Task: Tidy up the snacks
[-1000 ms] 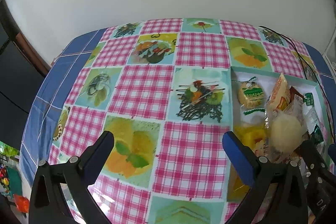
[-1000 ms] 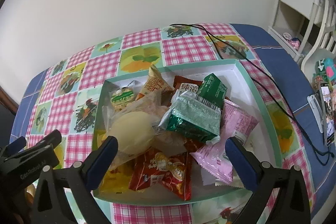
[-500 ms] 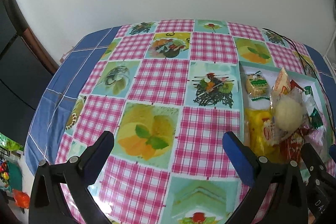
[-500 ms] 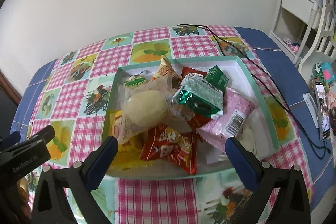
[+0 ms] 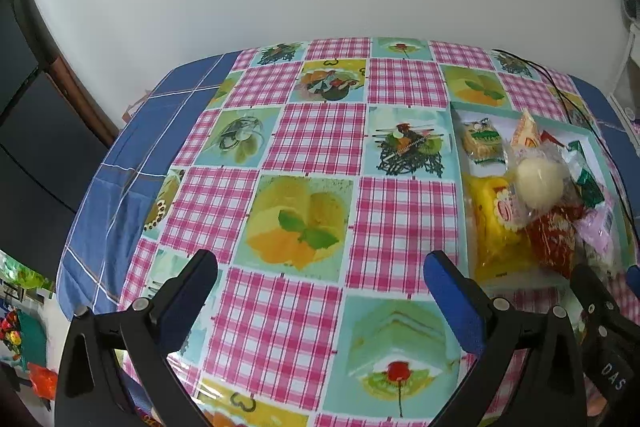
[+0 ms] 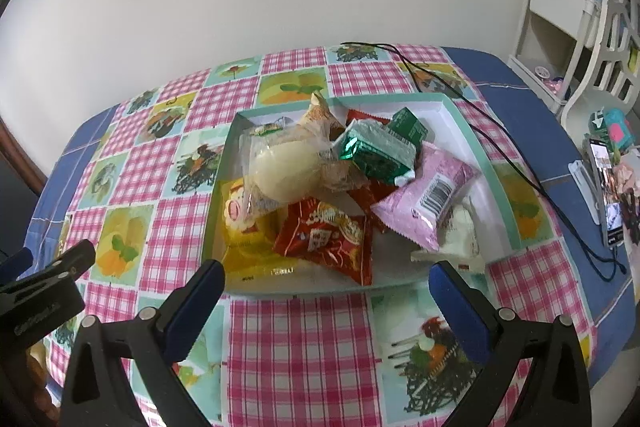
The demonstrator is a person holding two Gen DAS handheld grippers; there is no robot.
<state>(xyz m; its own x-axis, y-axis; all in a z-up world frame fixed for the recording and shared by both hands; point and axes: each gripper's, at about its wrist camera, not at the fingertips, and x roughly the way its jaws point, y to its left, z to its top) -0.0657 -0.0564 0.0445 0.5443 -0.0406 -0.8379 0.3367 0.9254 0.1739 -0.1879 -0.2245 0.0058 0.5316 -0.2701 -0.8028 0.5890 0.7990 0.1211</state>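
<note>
- The left gripper (image 5: 320,277) has its two blue-tipped fingers spread wide apart. It holds nothing. It hangs over the checked tablecloth (image 5: 316,151), to the left of the tray.
- The right gripper (image 6: 326,287) is spread wide too, with nothing between its fingers. It hangs above the near edge of the tray (image 6: 486,163).
- The tray is white inside with a mint green rim. It sits on the pink and picture-square tablecloth (image 6: 296,343).
- All the snacks are piled in the tray.
- A round pale bun in a clear bag (image 6: 286,171) lies on top, at the left side of the pile.
- Under it, at the near left corner, is a yellow snack bag (image 6: 250,247).
- A red snack packet (image 6: 324,239) lies at the front, in the middle.
- A pink packet with a barcode (image 6: 426,203) lies to the right of the red one.
- A shiny green packet (image 6: 376,155) rests on top of the pile, just beside the bun.
- A small cracker pack with a green label (image 5: 482,143) sits at the far left corner of the tray.
- A black cable (image 6: 500,151) runs across the table, past the right side of the tray.
- A phone (image 6: 606,195) lies near the table's right edge.
</note>
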